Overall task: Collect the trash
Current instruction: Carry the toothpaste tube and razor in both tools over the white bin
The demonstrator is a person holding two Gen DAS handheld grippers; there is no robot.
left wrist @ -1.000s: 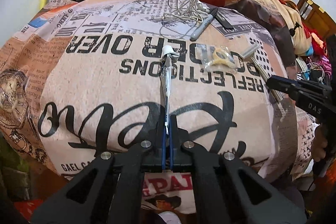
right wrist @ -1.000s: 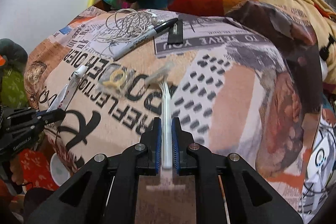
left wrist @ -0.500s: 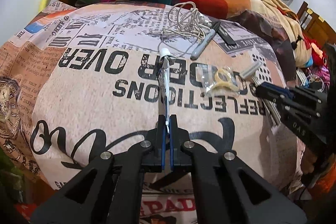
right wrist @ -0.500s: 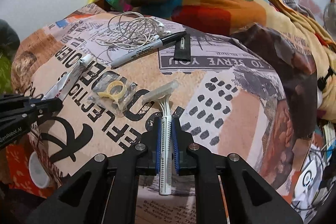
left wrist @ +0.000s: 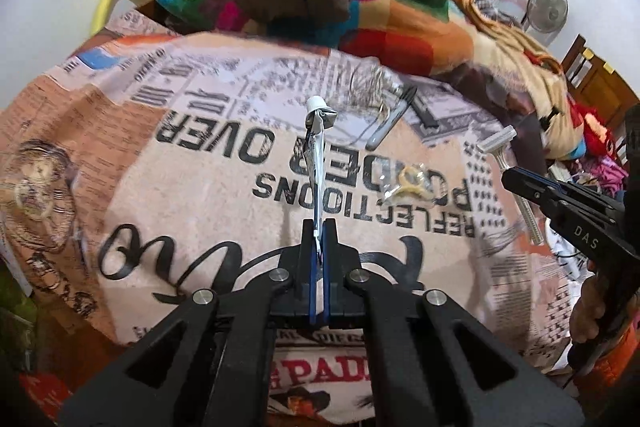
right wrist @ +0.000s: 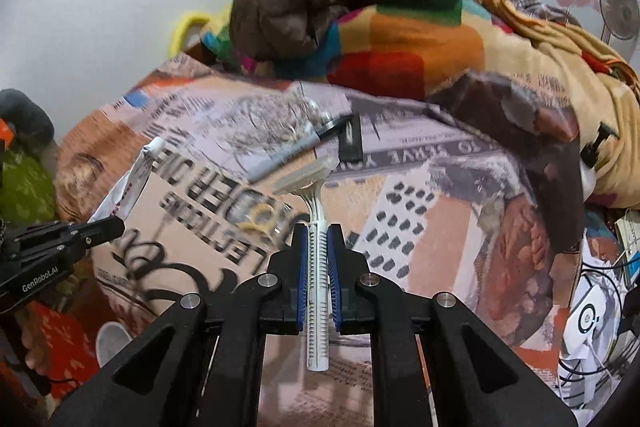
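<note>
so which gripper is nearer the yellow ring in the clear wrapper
Right. The right gripper, shut on the razor, sits just beside the yellow ring. The left gripper, shut on the squeezed tube, is further off to its left.

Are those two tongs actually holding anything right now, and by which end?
Yes. The left tongs pinch a squeezed toothpaste tube by its flat tail end. The right tongs clamp a disposable razor around its ribbed handle.

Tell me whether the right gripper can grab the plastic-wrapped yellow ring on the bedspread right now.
Probably not: the right gripper is already shut on the razor. The yellow ring lies unobstructed just left of it, but the razor must go first.
</note>
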